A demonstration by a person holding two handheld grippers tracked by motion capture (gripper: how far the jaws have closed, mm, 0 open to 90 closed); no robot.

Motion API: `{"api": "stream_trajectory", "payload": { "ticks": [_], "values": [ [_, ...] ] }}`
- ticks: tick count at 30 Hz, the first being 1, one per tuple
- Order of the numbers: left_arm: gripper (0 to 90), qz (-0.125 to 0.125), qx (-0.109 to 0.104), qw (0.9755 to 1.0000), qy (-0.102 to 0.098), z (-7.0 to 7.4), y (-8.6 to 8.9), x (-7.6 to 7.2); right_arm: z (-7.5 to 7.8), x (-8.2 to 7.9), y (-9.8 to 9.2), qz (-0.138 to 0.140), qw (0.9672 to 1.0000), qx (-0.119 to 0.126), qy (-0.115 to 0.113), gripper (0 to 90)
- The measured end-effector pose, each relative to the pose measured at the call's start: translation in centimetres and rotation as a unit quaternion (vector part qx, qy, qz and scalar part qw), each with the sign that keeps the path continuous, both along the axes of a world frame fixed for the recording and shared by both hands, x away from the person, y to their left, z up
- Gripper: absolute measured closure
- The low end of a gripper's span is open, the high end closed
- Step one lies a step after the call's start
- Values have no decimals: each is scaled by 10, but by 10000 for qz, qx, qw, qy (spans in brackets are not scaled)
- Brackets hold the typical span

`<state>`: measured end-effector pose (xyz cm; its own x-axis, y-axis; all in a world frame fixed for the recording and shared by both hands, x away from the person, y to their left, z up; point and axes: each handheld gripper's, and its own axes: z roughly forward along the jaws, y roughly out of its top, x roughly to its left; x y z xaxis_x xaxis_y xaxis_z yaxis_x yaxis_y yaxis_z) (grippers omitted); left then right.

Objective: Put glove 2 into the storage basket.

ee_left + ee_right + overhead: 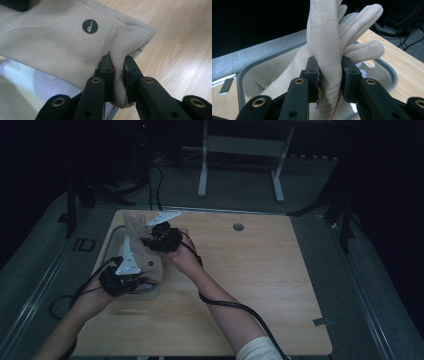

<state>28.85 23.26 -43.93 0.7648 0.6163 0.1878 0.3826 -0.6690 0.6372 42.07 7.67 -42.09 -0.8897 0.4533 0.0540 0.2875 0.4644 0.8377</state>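
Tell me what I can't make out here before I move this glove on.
- Tray: its floor is hidden by the beige glove in the right gripper view; in the high view it is dim and mostly covered.
- Glove cuff end: hidden behind the left tongs in the left gripper view.
- Glove fingers: cut off by the top edge in the right gripper view, above the right tongs.
- Round logo: mark too small to read.

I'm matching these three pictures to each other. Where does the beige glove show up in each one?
High view: the beige glove is left of centre, stretched between both grippers over the tray.
Left gripper view: it covers the upper left, its corner pinched in the left gripper.
Right gripper view: it stands at centre, clamped by the right gripper.
Shared landmark: the wooden table.
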Motion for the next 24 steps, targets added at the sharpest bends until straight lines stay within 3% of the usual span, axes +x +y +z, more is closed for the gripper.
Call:
{"api": "stream_trajectory", "payload": {
  "ticks": [3,8,13,21,24],
  "values": [
    [816,91,-122,9999,-32,-1,11,-3,-1,1,10,29,9999,68,84,709],
    [816,236,-139,9996,-63,-6,24,-3,-4,5,27,104,9998,66,125,709],
    [817,374,-117,9992,73,-19,30,1,-14,9,41,127,9997,-44,205,709],
    [816,475,-277,9983,209,-31,33,10,-31,21,45,49,9991,-181,382,709],
    [816,468,-278,9982,265,-36,31,11,-41,24,44,-8,9987,-336,395,708]
  ]
}}
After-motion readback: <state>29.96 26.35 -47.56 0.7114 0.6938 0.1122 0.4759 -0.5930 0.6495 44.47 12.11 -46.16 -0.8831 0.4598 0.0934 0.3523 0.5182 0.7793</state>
